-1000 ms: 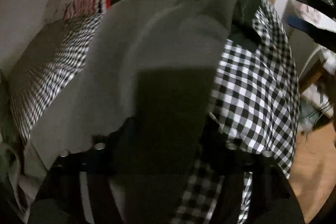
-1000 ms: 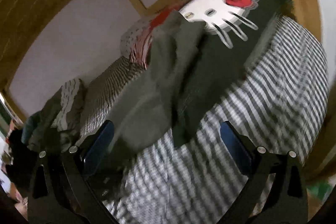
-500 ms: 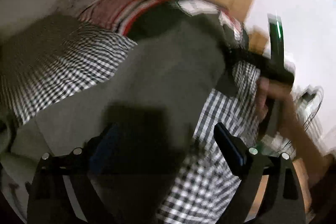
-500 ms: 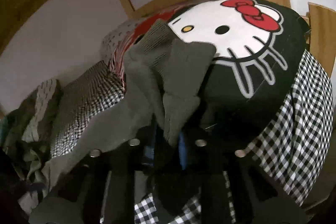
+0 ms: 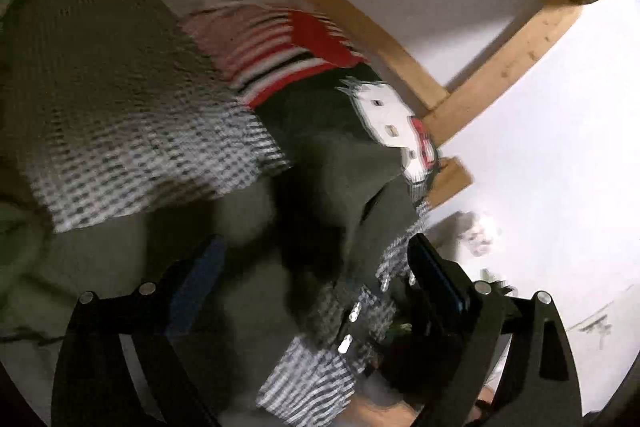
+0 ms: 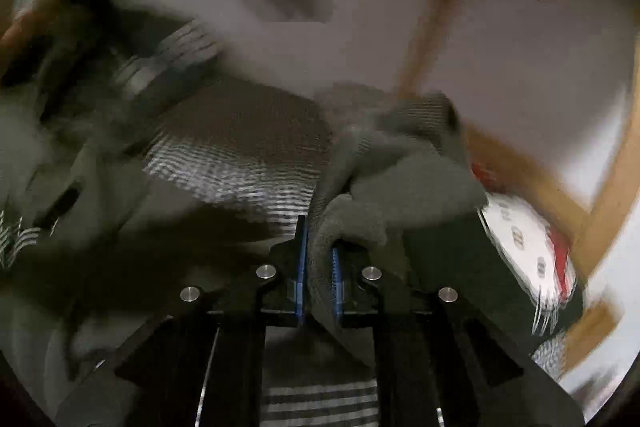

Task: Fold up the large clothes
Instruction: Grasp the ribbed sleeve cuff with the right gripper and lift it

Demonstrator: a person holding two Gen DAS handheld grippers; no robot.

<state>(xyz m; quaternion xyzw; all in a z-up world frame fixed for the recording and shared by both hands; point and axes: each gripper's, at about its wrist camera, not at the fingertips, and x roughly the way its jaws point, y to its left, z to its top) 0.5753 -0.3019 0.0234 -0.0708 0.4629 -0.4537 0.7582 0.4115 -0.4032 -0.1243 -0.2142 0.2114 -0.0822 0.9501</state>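
Observation:
A large grey sweater (image 5: 256,291) lies across a bed with a black-and-white checked cover (image 5: 132,147). My left gripper (image 5: 316,271) is open and empty, its jaws wide apart above the sweater. My right gripper (image 6: 318,255) is shut on a bunched fold of the grey sweater (image 6: 384,183), near its ribbed cuff (image 6: 424,115), and holds it up off the bed. Both views are blurred by motion.
A black Hello Kitty cushion (image 5: 384,115) and a red striped pillow (image 5: 280,47) lie at the head of the bed; the cushion also shows in the right wrist view (image 6: 520,235). A wooden frame (image 5: 360,23) stands against the white wall. Other clothes (image 6: 36,147) are heaped at the left.
My left gripper let go of the grey sweater, opened and swung aside. My right gripper closed on a fold of the sweater and lifted it.

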